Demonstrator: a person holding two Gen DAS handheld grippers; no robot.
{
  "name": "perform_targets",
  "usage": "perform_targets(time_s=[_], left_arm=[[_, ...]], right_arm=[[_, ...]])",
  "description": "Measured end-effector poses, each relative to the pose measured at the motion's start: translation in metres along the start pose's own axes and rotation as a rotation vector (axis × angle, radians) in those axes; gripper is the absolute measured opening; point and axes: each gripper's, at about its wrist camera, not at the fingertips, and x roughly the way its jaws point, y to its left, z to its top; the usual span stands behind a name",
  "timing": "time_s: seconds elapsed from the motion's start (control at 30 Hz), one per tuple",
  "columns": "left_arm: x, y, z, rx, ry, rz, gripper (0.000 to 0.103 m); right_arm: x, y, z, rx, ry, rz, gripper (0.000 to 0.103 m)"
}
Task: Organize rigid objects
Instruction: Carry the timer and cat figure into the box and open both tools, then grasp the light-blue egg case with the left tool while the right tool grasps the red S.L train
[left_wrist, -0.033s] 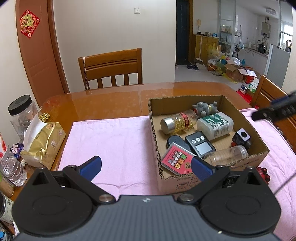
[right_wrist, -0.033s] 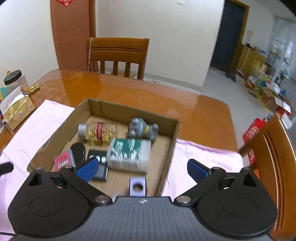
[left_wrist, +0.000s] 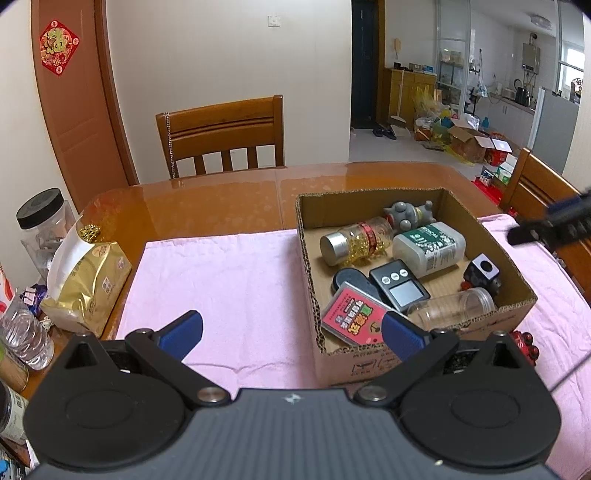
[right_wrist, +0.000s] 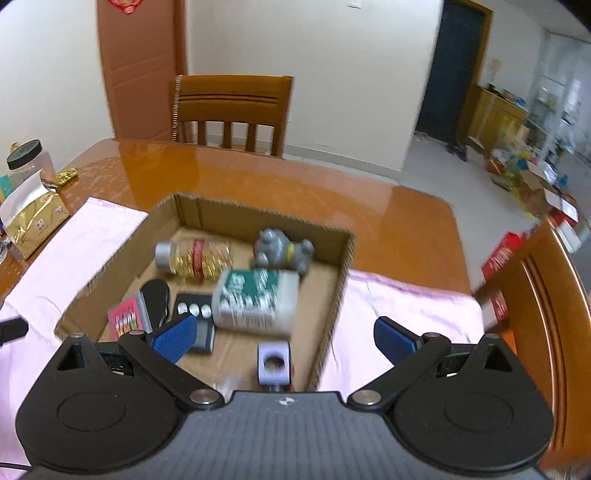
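While both my hands hover over the pink cloth (left_wrist: 229, 280) on the tabletop (left_wrist: 207, 206), my left fingers (left_wrist: 181, 332) stand wide apart, gripping nothing. My right fingers (right_wrist: 173, 338) are spread wide too, empty, above the box (right_wrist: 258, 221). Inside it lie the capsule jar (left_wrist: 356, 240), white bottle (left_wrist: 428, 245), grey toy (left_wrist: 408, 214), scale (left_wrist: 399, 286), red card box (left_wrist: 351, 315), clear jar (left_wrist: 454, 306) and cube (left_wrist: 482, 271).

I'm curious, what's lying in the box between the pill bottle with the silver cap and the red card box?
A black oval case, seen in the left wrist view, between the pill bottle and the red card box.
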Motion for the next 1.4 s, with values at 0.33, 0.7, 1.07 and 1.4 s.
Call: perform_targets(time_s=[0.33, 0.7, 1.07, 1.4], left_arm=[[-0.002, -0.013, -0.016, 0.005, 0.045, -0.017, 0.102], [0.003, -0.035, -0.024, 0.024, 0.100, -0.053, 0.102], [0.039, -0.090, -0.036, 0.025, 0.199, -0.101, 0.102], [0.079, -0.133, -0.051, 0.067, 0.256, -0.137, 0.099]], right_arm=[[0.032, 0.007, -0.096, 0.130, 0.143, -0.080, 0.103], [0.070, -0.002, -0.119, 0.145, 0.214, -0.121, 0.103], [0.064, -0.022, -0.130, 0.045, 0.197, 0.012, 0.103], [0.062, -0.025, -0.136, -0.016, 0.144, 0.055, 0.103]])
